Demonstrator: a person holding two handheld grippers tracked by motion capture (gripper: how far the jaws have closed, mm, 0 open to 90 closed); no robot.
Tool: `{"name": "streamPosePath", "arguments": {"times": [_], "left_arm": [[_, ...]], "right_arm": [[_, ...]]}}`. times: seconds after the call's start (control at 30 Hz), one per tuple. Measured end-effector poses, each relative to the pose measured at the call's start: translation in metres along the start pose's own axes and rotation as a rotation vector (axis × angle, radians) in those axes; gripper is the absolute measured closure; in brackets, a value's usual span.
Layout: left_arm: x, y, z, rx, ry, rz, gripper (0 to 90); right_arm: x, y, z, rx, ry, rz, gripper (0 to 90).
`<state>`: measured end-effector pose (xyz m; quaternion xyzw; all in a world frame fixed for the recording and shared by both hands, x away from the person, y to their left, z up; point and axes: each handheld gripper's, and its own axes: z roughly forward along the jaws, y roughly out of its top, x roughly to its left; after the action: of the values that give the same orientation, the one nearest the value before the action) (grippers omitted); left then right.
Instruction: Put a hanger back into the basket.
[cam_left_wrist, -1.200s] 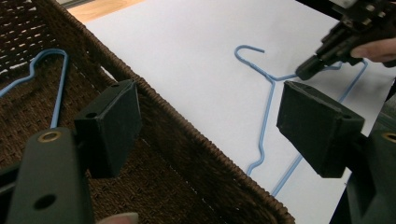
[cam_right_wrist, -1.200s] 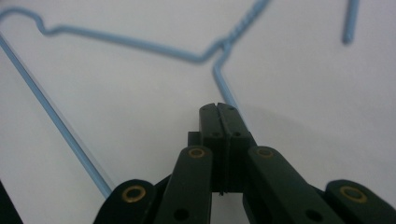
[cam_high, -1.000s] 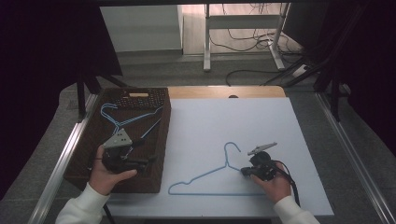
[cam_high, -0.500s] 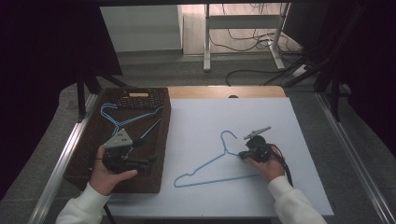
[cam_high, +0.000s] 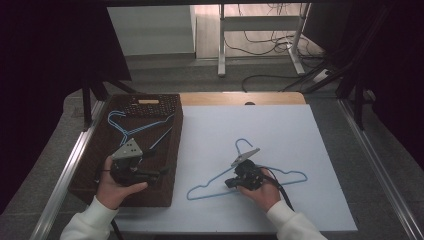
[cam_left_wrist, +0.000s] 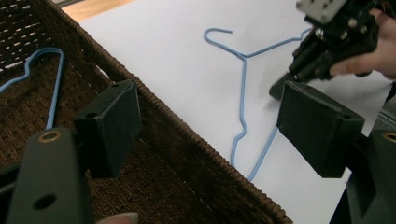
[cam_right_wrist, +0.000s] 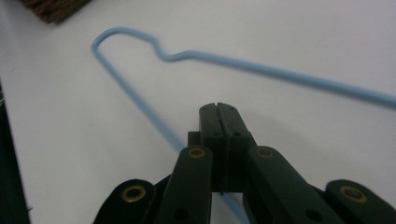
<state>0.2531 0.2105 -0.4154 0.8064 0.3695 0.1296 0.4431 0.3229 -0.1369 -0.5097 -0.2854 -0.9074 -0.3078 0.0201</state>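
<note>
Wicker basket at left, blue wire hanger on the white table.
Left gripper hovers over the basket, fingers spread wide and empty; further right, the right gripper has its fingers clamped on the hanger's lower wire.

Right gripper on blue hanger lying flat on white sheet. Left gripper over wicker tray containing further hangers.
</note>
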Motion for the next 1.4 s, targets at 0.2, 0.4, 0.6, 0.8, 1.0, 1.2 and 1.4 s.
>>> {"name": "streamPosePath", "arguments": {"times": [0.2,0.4,0.6,0.8,1.0,1.2,1.4], "left_arm": [[0.002,-0.001,0.0,0.001,0.002,-0.006,21.3],[0.001,-0.001,0.001,0.003,-0.001,-0.002,21.3],[0.001,-0.001,0.003,0.009,-0.004,0.0,21.2],[-0.001,0.001,0.007,0.01,-0.011,0.002,21.1],[-0.003,0.0,0.009,0.02,-0.019,0.003,21.1],[-0.008,0.0,0.009,0.018,-0.027,0.011,21.1],[-0.011,0.0,0.013,0.028,-0.033,0.016,21.0]], "right_arm": [[0.006,-0.005,0.006,0.03,0.013,0.005,89.8],[0.011,-0.014,0.0,0.052,0.042,0.004,89.8],[0.022,-0.038,-0.014,0.077,0.066,0.003,89.8],[0.012,-0.036,-0.028,0.007,0.046,0.027,89.7],[-0.01,-0.031,-0.048,-0.095,-0.038,0.117,81.4],[-0.031,-0.018,-0.053,-0.126,-0.116,0.187,73.3],[-0.044,-0.005,-0.045,-0.099,-0.164,0.227,66.8]]}}
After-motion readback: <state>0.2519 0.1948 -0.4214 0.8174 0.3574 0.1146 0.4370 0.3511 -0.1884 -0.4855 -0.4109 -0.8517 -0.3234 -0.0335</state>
